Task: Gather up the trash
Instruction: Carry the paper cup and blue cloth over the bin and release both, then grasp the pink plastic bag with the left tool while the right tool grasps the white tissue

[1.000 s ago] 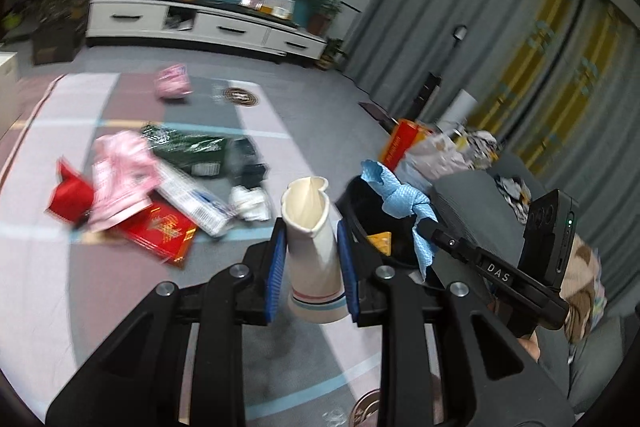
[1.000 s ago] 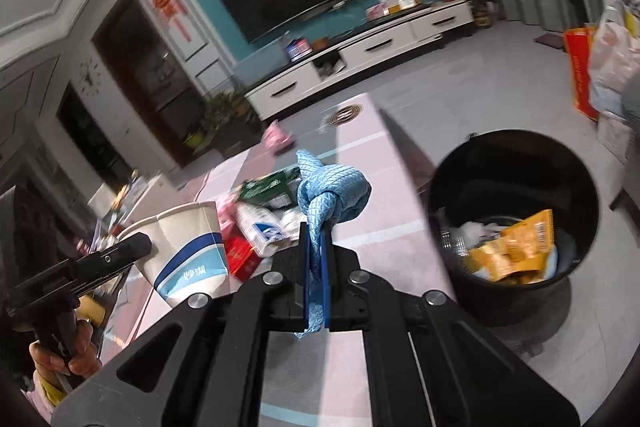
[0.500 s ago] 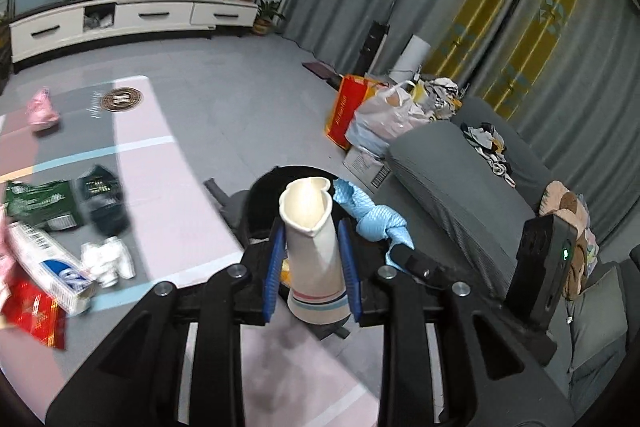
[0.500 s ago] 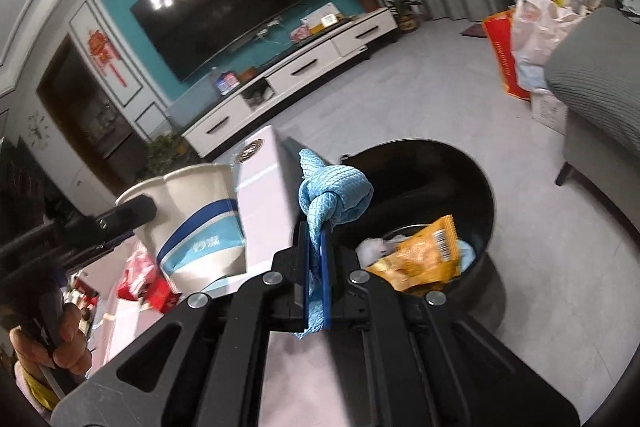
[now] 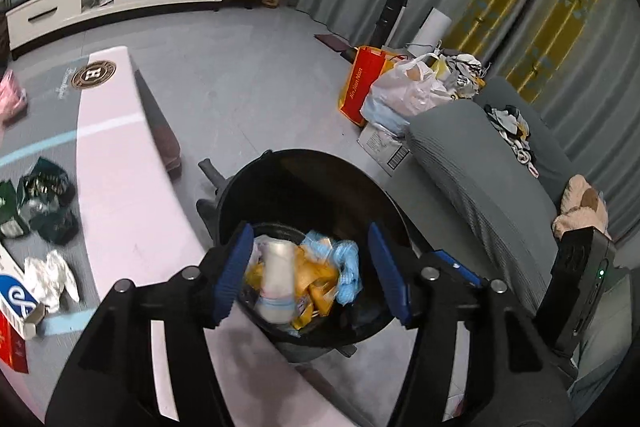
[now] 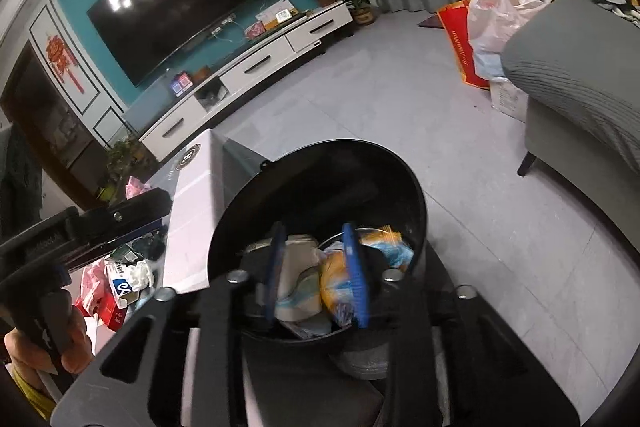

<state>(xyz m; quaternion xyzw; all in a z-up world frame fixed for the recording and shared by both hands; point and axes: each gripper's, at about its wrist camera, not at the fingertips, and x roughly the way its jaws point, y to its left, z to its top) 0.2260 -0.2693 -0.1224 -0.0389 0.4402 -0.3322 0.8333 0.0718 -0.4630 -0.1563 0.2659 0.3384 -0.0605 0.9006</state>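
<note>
Trash fills the bottom of the black bin [image 5: 308, 187], which stands on the floor at the edge of the pink-and-grey mat [image 5: 120, 187], just in front of both grippers. The left gripper [image 5: 310, 269] is tilted steeply down over the bin's mouth; its jaws are opening and already stand wide apart, with nothing pressed between the blue pads. Seen through that gap, the paper cup [image 5: 276, 275] is blurred inside the bin, its long axis running toward the camera, blue-striped base nearest and mouth toward the far wall. Beside it lie yellow wrappers [image 5: 316, 279] and the crumpled blue cloth [image 5: 346, 267]. The right gripper [image 6: 316, 275] also points down into the bin; its jaws are opening, parted moderately, and hold nothing, with the cup and wrappers visible below between them. In the right wrist view, a person's hand [image 6: 48, 343] grips the handle of the left gripper at the lower left. More litter remains on the mat: a white box with a blue logo [image 5: 16, 297], crumpled white paper [image 5: 50, 277], dark green packets [image 5: 44, 203]. A red shopping bag [image 5: 362, 85] by the grey sofa [image 5: 480, 187] reads "JinJianNan", though not sharply. A round badge [image 5: 93, 73] on the mat bears a letter like "B" or "E"; I cannot tell which.
</note>
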